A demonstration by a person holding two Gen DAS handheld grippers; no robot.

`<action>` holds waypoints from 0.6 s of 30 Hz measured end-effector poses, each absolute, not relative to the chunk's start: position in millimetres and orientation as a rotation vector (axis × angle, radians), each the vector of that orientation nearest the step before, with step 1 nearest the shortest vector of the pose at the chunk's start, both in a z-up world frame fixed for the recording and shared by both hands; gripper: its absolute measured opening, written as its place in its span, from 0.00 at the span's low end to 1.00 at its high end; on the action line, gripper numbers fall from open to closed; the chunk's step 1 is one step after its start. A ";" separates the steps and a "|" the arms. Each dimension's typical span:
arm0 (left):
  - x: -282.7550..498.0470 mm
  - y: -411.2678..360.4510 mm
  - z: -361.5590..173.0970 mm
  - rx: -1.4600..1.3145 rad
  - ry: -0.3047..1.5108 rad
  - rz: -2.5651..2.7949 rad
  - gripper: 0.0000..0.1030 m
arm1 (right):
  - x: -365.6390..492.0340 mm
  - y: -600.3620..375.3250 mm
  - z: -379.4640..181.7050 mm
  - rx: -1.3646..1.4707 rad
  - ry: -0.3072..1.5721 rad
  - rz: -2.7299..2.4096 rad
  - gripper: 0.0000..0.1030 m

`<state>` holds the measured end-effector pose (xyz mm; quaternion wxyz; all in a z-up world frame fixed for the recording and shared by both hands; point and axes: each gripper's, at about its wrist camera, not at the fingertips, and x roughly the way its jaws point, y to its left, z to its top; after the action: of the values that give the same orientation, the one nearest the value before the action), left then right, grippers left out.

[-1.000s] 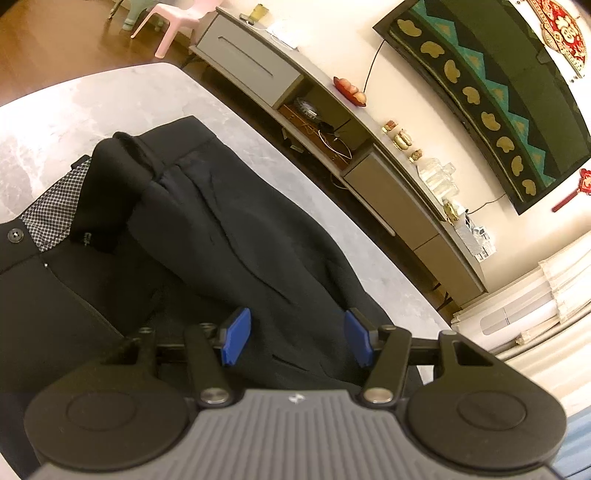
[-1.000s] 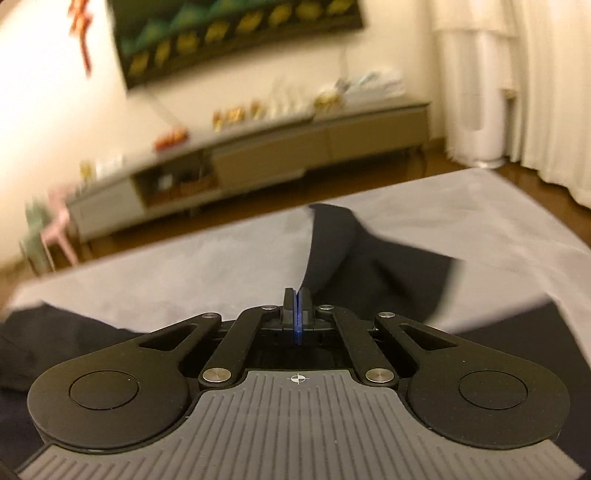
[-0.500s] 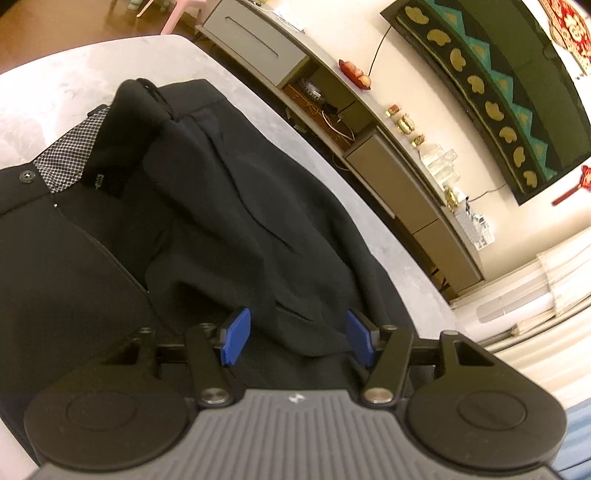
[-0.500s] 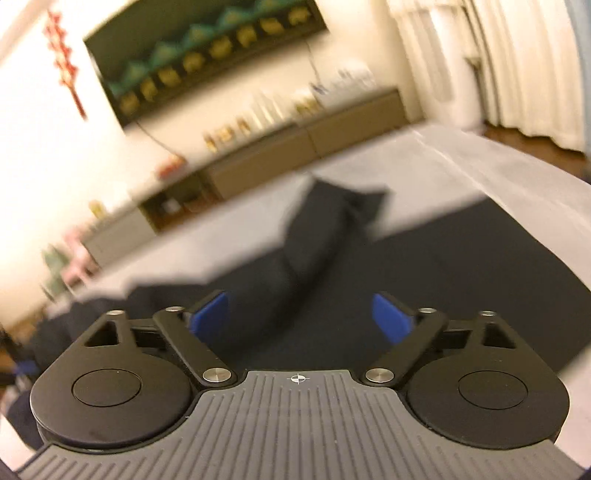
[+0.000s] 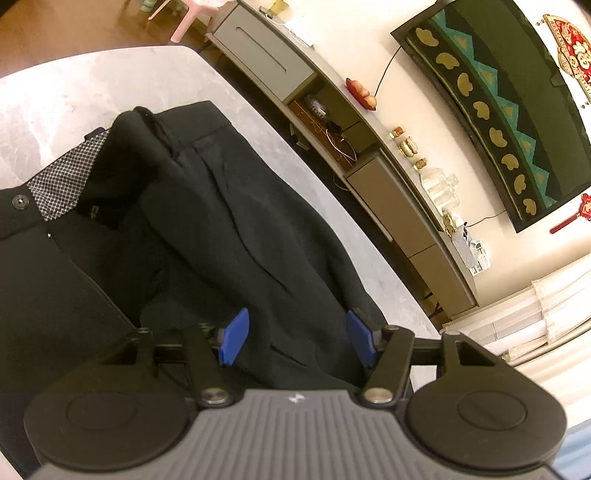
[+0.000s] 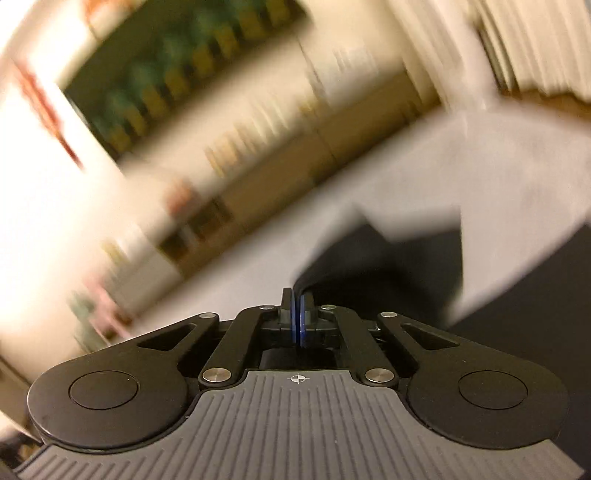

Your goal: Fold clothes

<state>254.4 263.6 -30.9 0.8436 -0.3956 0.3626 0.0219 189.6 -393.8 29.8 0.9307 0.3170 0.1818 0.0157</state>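
Black trousers (image 5: 229, 229) lie on the pale marble table (image 5: 74, 92), waistband at the left with a checked lining (image 5: 62, 177) and a button (image 5: 19, 202) showing. One leg is folded over the other. My left gripper (image 5: 295, 338) hovers low over the leg cloth, open, its blue pads (image 5: 234, 336) apart and not pressing the cloth. In the blurred right wrist view my right gripper (image 6: 300, 317) is shut, and a black trouser leg end (image 6: 369, 269) runs out from between its pads, lifted off the table (image 6: 498, 173).
A long low cabinet (image 5: 373, 177) with ornaments stands along the wall beyond the table's far edge. A dark wall hanging (image 5: 509, 96) is above it. Pink plastic chair (image 5: 184, 14) on the wooden floor at the far left. Curtains (image 6: 535, 40) at the right.
My right gripper opened wide, then shut again on the black leg cloth while swinging and rolling. The left gripper stayed open over the trousers, the view shifting only slightly.
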 end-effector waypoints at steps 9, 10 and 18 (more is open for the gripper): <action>233.4 251.5 -42.4 -0.817 0.818 0.074 0.58 | 41.4 -406.1 -1.5 0.434 0.546 -0.188 0.00; 227.7 251.9 -43.5 -0.827 0.818 0.079 0.58 | 39.6 -412.4 -15.8 0.513 0.591 -0.188 0.00; 219.7 271.4 -47.2 -0.934 0.791 0.094 0.67 | 42.1 -391.1 1.1 0.503 0.548 -0.119 0.33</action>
<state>219.7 271.4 -47.2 0.8173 -0.4384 0.3712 0.0441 42.1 -391.1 1.1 0.9299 0.2455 0.2675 -0.0583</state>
